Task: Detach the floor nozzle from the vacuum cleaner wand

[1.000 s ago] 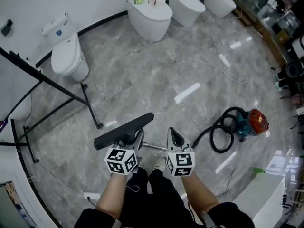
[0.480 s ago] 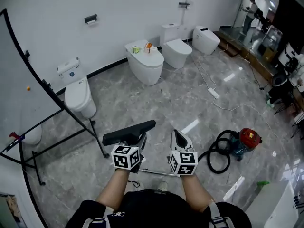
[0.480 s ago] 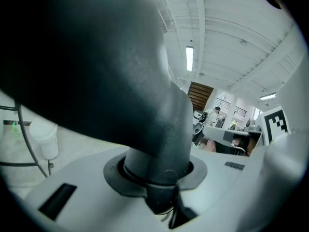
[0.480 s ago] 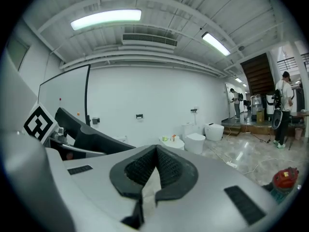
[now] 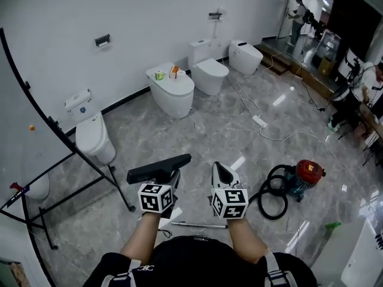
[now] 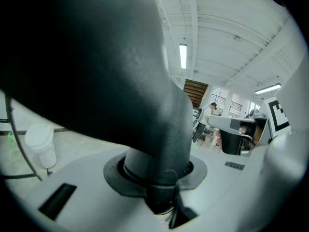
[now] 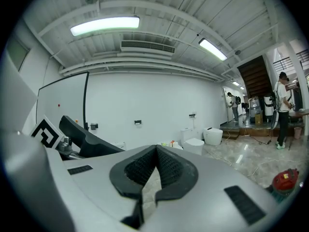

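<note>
The left gripper (image 5: 173, 176) is clamped on the nozzle (image 5: 157, 167), its jaws part-way apart with the pads pressed to the round neck. In the left gripper view that neck fills the frame: matte dark grey, thick, bending like an elbow just beyond the pads. From the head view the nozzle is a long, flat black bar, held in the air in front of the person, crosswise to the gripper and tilted slightly up at its right end. It is joined to nothing.

The right gripper (image 5: 219, 168) is just beside it, level with the left. Its jaws are closed together with nothing between them.

Below both grippers, close to the person's feet, the wand (image 5: 195, 224) lies on the grey marble floor (image 5: 209, 130): a thin metal tube, well apart from the nozzle.

Further right on the floor stands a red vacuum (image 5: 309, 172) with a black hose (image 5: 270, 196) coiled beside it. On the left is a black frame (image 5: 78, 154) on slanted legs. Beyond, several white toilets (image 5: 173, 91) line a white wall (image 5: 137, 17).
</note>
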Demonstrator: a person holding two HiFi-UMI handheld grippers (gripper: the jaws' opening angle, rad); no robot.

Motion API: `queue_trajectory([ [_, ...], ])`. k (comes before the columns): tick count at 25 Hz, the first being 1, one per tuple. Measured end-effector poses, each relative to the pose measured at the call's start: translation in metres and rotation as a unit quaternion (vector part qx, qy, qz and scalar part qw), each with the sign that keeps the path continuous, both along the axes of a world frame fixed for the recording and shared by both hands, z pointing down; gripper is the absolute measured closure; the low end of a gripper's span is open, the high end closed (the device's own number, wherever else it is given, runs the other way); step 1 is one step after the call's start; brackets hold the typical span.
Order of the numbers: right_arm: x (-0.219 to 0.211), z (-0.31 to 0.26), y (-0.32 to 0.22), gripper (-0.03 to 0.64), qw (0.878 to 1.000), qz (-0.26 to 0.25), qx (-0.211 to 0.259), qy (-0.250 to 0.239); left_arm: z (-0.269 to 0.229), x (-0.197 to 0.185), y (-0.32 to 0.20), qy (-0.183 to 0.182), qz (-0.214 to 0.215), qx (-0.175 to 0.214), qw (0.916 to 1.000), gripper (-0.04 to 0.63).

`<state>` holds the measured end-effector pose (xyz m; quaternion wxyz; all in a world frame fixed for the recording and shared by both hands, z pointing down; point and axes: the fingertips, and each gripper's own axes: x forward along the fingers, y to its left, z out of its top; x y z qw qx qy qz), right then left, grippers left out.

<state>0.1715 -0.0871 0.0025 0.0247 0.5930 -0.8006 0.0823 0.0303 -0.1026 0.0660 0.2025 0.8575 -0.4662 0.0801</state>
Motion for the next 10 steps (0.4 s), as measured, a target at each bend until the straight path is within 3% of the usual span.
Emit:
queue_trajectory([
  [5, -0.001, -0.001, -0.005, 0.603, 1.000, 0.011, 0.005, 0.006, -0.011, -0.003, -0.005, 0.022, 0.009, 0.003, 0.9997, 0.482],
  [10, 0.006, -0.009, -0.008, 0.603, 0.998, 0.018, 0.045, 0.035, -0.010, 0.002, -0.012, 0.033, 0.000, -0.004, 0.9995, 0.482],
])
